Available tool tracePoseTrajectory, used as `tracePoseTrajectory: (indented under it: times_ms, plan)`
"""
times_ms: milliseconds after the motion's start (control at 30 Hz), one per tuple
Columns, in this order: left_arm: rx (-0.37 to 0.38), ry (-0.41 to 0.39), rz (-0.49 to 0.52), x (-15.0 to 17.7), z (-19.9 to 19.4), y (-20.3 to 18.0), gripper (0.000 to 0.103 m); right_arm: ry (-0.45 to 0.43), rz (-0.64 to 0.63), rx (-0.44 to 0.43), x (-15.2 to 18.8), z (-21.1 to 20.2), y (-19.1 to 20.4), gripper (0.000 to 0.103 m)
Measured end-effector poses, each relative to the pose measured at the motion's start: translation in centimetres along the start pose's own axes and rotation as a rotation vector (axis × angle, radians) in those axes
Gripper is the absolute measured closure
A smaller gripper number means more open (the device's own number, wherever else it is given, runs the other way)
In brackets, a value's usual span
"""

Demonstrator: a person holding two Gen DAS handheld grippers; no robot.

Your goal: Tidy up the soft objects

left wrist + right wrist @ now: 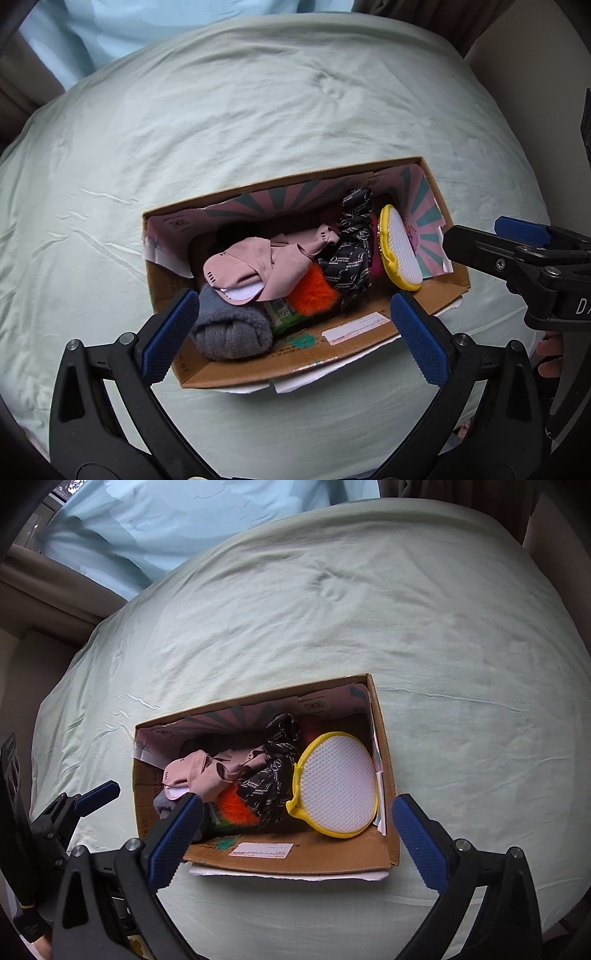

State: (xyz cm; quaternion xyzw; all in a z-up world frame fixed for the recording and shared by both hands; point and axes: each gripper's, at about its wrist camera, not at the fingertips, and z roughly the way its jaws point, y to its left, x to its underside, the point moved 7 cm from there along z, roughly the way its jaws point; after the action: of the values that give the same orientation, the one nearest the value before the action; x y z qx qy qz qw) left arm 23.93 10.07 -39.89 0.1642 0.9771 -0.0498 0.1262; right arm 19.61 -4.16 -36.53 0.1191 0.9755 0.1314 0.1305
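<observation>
An open cardboard box [354,347] [295,860] sits on a pale green bed sheet [258,110]. Inside lie a grey rolled sock [231,332], a pink cloth piece [258,266] [199,771], an orange fluffy ball [314,291] [232,805], a black printed scrunchie [351,251] [273,775] and a yellow-rimmed white mesh pad [400,247] [338,784]. My left gripper [295,332] is open and empty over the box's near wall. My right gripper [299,834] is open and empty over the same wall; it shows at the right in the left wrist view [517,254].
The bed sheet [369,609] spreads wide around the box. A light blue curtain [166,524] hangs beyond the bed's far edge. A green packet [282,310] lies under the soft things in the box.
</observation>
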Motion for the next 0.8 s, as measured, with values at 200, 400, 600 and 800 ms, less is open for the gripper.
tracePoseTrajectory:
  times_ms: [200, 400, 600, 800]
  plan:
    - [-0.014, -0.073, -0.036, -0.1, -5.7, -0.3, 0.0, -0.072, -0.064, -0.016, 0.0, -6.4, 1.8, 0.001]
    - [-0.022, -0.207, -0.078, -0.6, -14.8, -2.0, 0.0, -0.2, -0.165, 0.034, -0.3, -16.3, 3.3, 0.001]
    - [-0.047, -0.407, -0.126, -0.2, -25.9, -3.6, 0.0, -0.379, -0.269, 0.101, 0.7, -26.8, 4.9, 0.001]
    - [-0.108, -0.587, -0.16, 1.4, -34.3, -4.9, 0.0, -0.559, -0.295, 0.131, 2.2, -34.0, 5.3, 0.001]
